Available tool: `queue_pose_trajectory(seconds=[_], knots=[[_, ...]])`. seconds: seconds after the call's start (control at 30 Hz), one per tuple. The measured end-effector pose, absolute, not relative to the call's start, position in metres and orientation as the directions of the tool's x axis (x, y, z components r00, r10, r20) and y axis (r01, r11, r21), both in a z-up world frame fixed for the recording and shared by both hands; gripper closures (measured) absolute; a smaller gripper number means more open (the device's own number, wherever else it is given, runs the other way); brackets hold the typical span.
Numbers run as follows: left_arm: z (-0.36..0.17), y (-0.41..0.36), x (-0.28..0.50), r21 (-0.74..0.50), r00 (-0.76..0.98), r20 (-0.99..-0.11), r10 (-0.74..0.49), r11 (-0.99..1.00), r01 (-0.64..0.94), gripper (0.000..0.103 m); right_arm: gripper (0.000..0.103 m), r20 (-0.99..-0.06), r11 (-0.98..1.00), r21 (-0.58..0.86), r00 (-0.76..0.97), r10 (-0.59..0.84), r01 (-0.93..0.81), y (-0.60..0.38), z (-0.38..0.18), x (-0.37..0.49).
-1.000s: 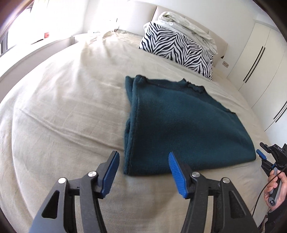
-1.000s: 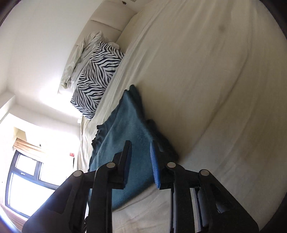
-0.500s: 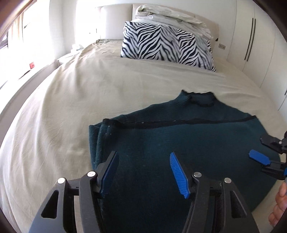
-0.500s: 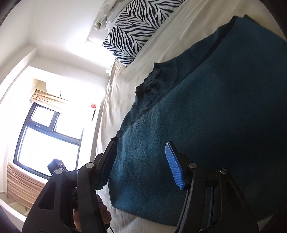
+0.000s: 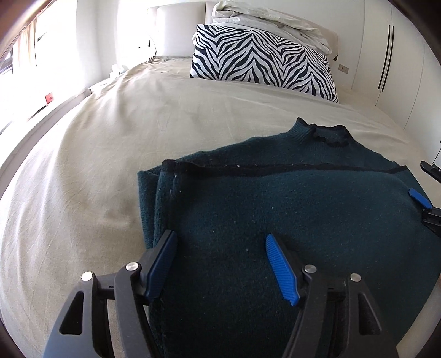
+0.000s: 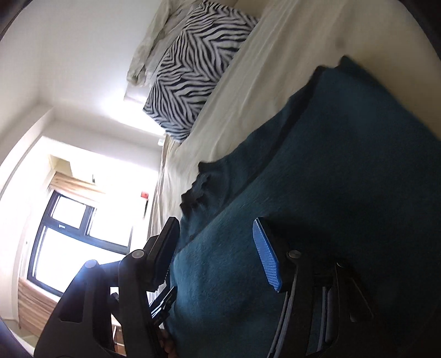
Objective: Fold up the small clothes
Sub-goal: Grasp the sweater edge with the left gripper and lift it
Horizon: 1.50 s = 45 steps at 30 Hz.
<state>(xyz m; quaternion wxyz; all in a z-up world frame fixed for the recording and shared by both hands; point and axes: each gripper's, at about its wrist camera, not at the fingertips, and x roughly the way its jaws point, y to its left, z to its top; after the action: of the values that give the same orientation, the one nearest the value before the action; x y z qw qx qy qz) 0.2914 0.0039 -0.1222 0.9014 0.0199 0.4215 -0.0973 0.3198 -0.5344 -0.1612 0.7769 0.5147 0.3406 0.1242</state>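
Note:
A dark teal knitted sweater (image 5: 289, 209) lies folded on the beige bed sheet (image 5: 96, 165), its collar toward the pillows. My left gripper (image 5: 220, 261) is open, its jaws wide apart over the sweater's near left part. My right gripper (image 6: 217, 256) is open over the sweater (image 6: 317, 192) in the tilted right wrist view. The right gripper's blue-padded tip also shows at the right edge of the left wrist view (image 5: 424, 192). Neither gripper holds cloth.
A zebra-striped pillow (image 5: 261, 60) with crumpled white bedding (image 5: 270, 19) on top lies at the bed's head. White wardrobe doors (image 5: 391, 55) stand at the right. A window (image 6: 77, 242) is on the left side of the room.
Both grippers moved in over the sweater, which now fills more of both views. The right gripper opened from nearly shut to wide. The right wrist view rolled further.

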Motion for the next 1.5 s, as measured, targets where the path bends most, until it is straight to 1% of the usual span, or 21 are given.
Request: queue_pose_trajectory(seconds=[0.03,0.1,0.23,0.4,0.47,0.5,0.7,0.8,0.87,0.97,1.03,1.1,1.2,1.27,1.3,1.37,1.5], knots=[[-0.122,0.004,0.291,-0.047,0.625,-0.764,-0.159,0.98,0.192,0.034,0.049,-0.382,0.404,0.899,0.757,0.53,0.171,-0.548,-0.164,0.314],[-0.122,0.004,0.291,-0.049,0.624,-0.765,-0.16,0.98,0.192,0.034,0.049,-0.375,0.377,0.905,0.786,0.491,0.197,-0.566,-0.162,0.3],[-0.118,0.002,0.289,-0.041,0.614,-0.774,-0.156,0.98,0.196,0.033,0.048,-0.417,0.442,0.873,0.784,0.46,0.205,-0.568,-0.145,0.281],[-0.111,0.002,0.279,-0.017,0.606,-0.783,-0.142,0.978,0.208,0.033,0.047,-0.446,0.486,0.854,0.743,0.499,0.186,-0.546,-0.134,0.265],[-0.107,0.003,0.273,0.003,0.604,-0.788,-0.121,0.98,0.2,0.028,0.047,-0.449,0.502,0.849,0.729,0.516,0.167,-0.532,-0.129,0.263],[-0.106,0.005,0.271,0.007,0.601,-0.792,-0.112,0.981,0.191,0.027,0.047,-0.451,0.511,0.845,0.722,0.525,0.157,-0.525,-0.126,0.264],[-0.094,0.032,0.251,-0.03,0.603,-0.791,-0.106,0.99,0.135,0.027,0.047,-0.465,0.558,0.824,0.679,0.569,0.097,-0.483,-0.108,0.263],[-0.09,0.047,0.24,-0.034,0.615,-0.783,-0.09,0.994,0.103,0.023,0.047,-0.475,0.577,0.814,0.654,0.588,0.073,-0.465,-0.103,0.261],[-0.09,0.059,0.236,-0.055,0.612,-0.785,-0.095,0.995,0.084,0.022,0.047,-0.48,0.579,0.813,0.636,0.604,0.064,-0.454,-0.104,0.26],[-0.094,0.074,0.234,-0.125,0.585,-0.798,-0.141,0.99,0.067,0.022,0.047,-0.487,0.583,0.811,0.609,0.626,0.049,-0.435,-0.106,0.26],[-0.1,0.083,0.234,-0.231,0.548,-0.804,-0.232,0.97,0.072,0.022,0.047,-0.491,0.584,0.811,0.589,0.642,0.039,-0.423,-0.108,0.261],[-0.107,0.093,0.235,-0.371,0.517,-0.782,-0.349,0.926,0.064,0.022,0.047,-0.489,0.581,0.813,0.571,0.659,0.025,-0.412,-0.11,0.264],[-0.11,0.109,0.238,-0.512,0.502,-0.739,-0.449,0.859,0.015,0.022,0.047,-0.49,0.579,0.815,0.544,0.681,0.01,-0.397,-0.113,0.267],[-0.115,0.114,0.244,-0.625,0.464,-0.693,-0.552,0.781,-0.003,0.022,0.047,-0.49,0.574,0.819,0.521,0.698,0.001,-0.388,-0.114,0.27],[-0.117,0.113,0.247,-0.661,0.437,-0.678,-0.591,0.75,-0.012,0.022,0.047,-0.491,0.574,0.819,0.511,0.706,-0.005,-0.383,-0.114,0.272],[-0.122,0.107,0.254,-0.693,0.373,-0.673,-0.639,0.721,-0.014,0.022,0.047,-0.495,0.578,0.816,0.495,0.714,-0.019,-0.373,-0.114,0.277],[-0.124,0.097,0.263,-0.709,0.329,-0.672,-0.663,0.705,-0.028,0.022,0.047,-0.484,0.562,0.826,0.464,0.742,-0.038,-0.357,-0.11,0.289]])
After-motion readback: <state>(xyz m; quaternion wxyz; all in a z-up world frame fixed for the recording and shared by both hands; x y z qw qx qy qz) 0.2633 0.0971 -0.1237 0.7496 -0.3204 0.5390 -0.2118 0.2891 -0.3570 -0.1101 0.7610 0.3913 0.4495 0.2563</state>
